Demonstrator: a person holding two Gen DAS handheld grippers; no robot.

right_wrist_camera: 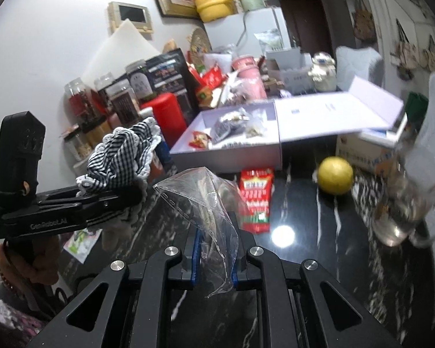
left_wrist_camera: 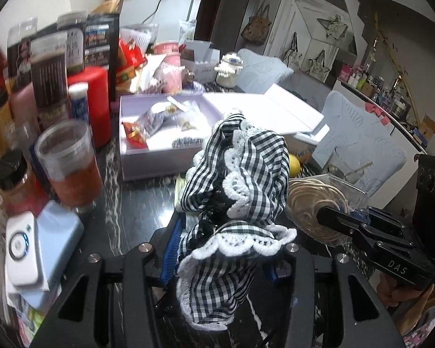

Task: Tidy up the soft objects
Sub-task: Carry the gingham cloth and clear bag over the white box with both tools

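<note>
The open lavender gift box [right_wrist_camera: 232, 148] on the black marble bench [right_wrist_camera: 304, 217] holds a silver foil packet [right_wrist_camera: 229, 124], a red snack wrapper [right_wrist_camera: 198, 139] and small pale sachets; its lid [right_wrist_camera: 333, 110] lies flung back to the right. The left tongs [left_wrist_camera: 217, 243] are clamped on a black-and-white gingham scrunchie [left_wrist_camera: 240, 179] with white lace trim, held above the bench, standing roughly upright. The right tongs [right_wrist_camera: 214, 258] pinch a clear plastic bag [right_wrist_camera: 206, 203] with a cream cord coil [left_wrist_camera: 313, 208] inside. A lemon [right_wrist_camera: 335, 175] rests just right of a red packet [right_wrist_camera: 256, 200].
</note>
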